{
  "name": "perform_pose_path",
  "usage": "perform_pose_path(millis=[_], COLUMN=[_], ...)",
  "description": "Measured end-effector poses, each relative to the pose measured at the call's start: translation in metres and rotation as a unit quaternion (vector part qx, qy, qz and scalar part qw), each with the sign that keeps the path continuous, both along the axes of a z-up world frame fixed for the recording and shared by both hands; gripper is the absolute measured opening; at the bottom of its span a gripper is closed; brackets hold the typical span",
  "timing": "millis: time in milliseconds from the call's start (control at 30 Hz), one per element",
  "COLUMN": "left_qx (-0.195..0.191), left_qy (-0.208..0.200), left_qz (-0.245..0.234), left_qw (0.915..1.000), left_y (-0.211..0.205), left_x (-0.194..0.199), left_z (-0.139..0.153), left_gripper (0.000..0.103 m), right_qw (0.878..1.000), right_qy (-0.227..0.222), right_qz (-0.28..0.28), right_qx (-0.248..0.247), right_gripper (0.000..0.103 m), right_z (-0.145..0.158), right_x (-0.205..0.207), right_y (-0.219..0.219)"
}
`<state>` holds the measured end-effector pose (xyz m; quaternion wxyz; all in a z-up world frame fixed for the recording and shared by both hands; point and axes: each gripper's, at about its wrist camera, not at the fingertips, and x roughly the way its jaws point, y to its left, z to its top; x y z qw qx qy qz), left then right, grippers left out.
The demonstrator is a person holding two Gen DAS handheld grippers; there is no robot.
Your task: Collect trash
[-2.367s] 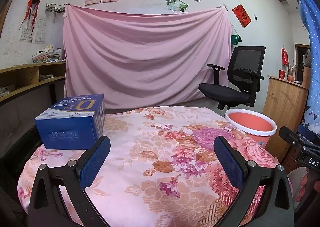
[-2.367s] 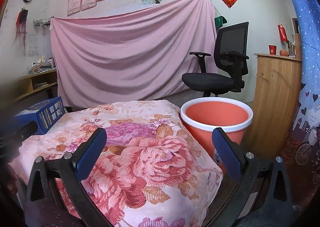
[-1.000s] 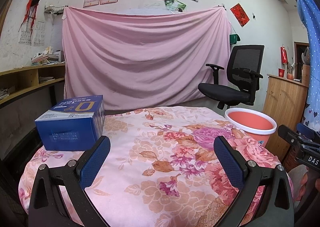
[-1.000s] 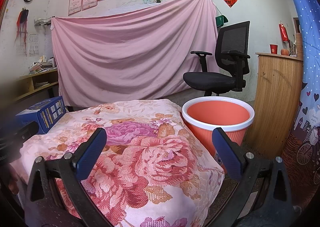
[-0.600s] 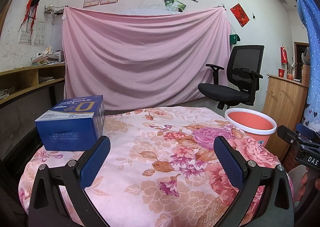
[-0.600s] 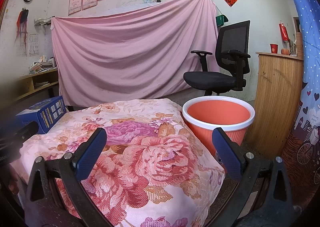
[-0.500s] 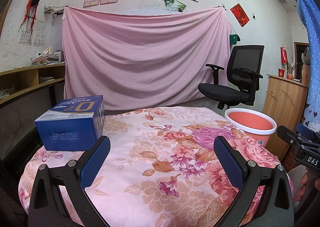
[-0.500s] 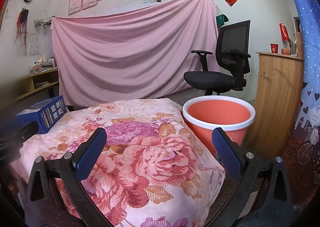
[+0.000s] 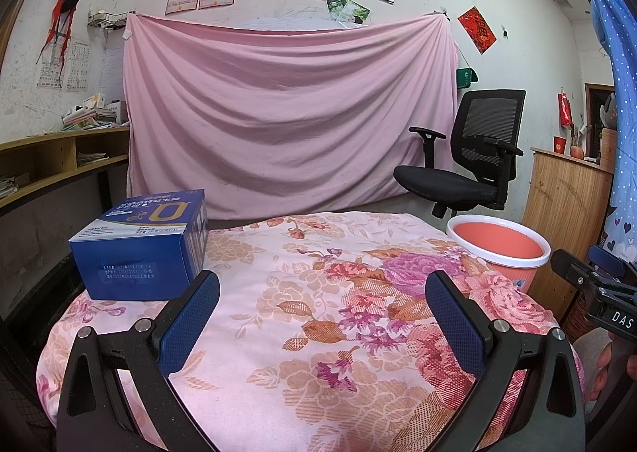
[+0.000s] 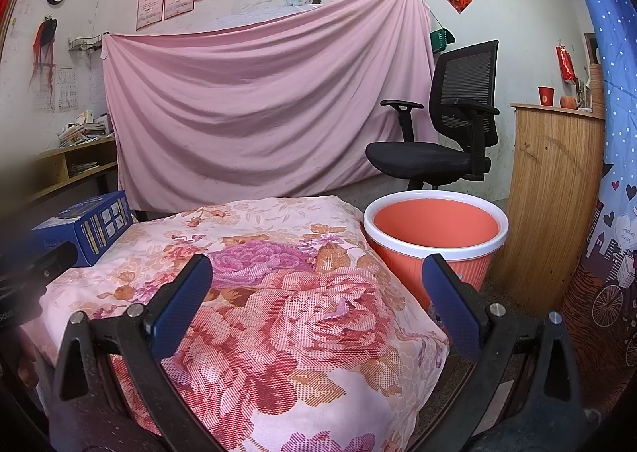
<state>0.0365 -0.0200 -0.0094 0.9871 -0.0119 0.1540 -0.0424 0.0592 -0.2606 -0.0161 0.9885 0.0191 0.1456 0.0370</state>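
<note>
A blue cardboard box [image 9: 145, 247] stands on the left side of a table under a floral cloth [image 9: 302, 308]; the right wrist view shows the box [image 10: 89, 227] at the far left. An orange bin with a white rim [image 10: 436, 231] stands on the floor beside the table's right edge, and the left wrist view shows the bin [image 9: 499, 247] past the table. My left gripper [image 9: 322, 312] hangs open over the near cloth, right of the box, holding nothing. My right gripper [image 10: 316, 302] is open and empty over the table's right corner.
A black office chair [image 10: 442, 137] stands behind the bin in front of a pink sheet [image 9: 286, 113] hung on the wall. A wooden cabinet [image 10: 557, 197] is to the right, wooden shelves [image 9: 51, 157] to the left. A person's hand [image 9: 605, 368] holds the other gripper.
Almost nothing has moved. Both grippers hover in place, open, with only a slight drift of the views.
</note>
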Motion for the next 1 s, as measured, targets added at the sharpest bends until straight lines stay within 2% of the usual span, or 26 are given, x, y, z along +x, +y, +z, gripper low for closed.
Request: perform_pose_path(millis=[1000], left_qx=[0.001], left_qy=[0.0], left_qz=[0.0], left_qw=[1.0], left_y=[0.0], left_x=[0.0], left_z=[0.0], left_gripper=[0.101], right_qw=[1.0], right_qy=[0.002], right_qz=[0.001], right_qx=[0.002], right_gripper=[0.103], right_z=[-0.0013], right_x=[-0.0005], right_y=[0.0024])
